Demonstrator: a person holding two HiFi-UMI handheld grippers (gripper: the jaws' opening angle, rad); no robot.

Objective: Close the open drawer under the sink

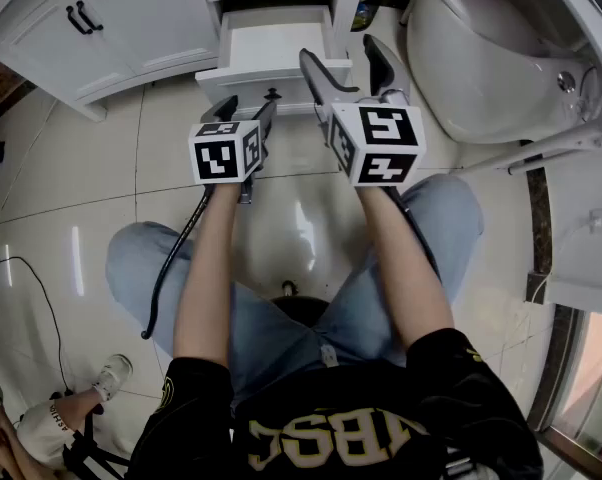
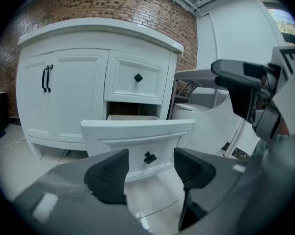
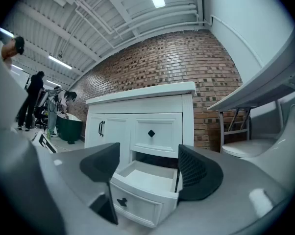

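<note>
1. Drawer (image 1: 274,50): lower of two in the white vanity cabinet (image 1: 146,23). It stands pulled well out over the tiled floor (image 1: 91,183). Its white interior is bare as far as it shows.
2. Knob (image 2: 149,157): small, dark, centred on the drawer front and facing the person.
3. Upper drawer (image 2: 137,77): shut and flush with the cabinet face. It serves as the reference for the finished position.
4. Left gripper (image 1: 248,108): jaws spread wide with nothing held. It is tilted downward just short of the drawer front. In its own view the knob sits framed between the two pads and neither pad touches it.
5. Right gripper (image 1: 339,50): jaws likewise apart and empty. It is carried level and higher, reaching over the drawer's right front corner. No contact can be made out.
6. Toilet (image 1: 481,58): stands just right of the cabinet, close to the right gripper's side.
7. Step in hand, as judged: approach. Both tools are lined up at the front panel and the push has not begun.
8. Next move, as judged:
   - Set a jaw or jaws against the front panel near the knob.
   - Press straight toward the cabinet along the runners, without skewing.
   - Continue until the front sits flush beneath the upper drawer.
</note>
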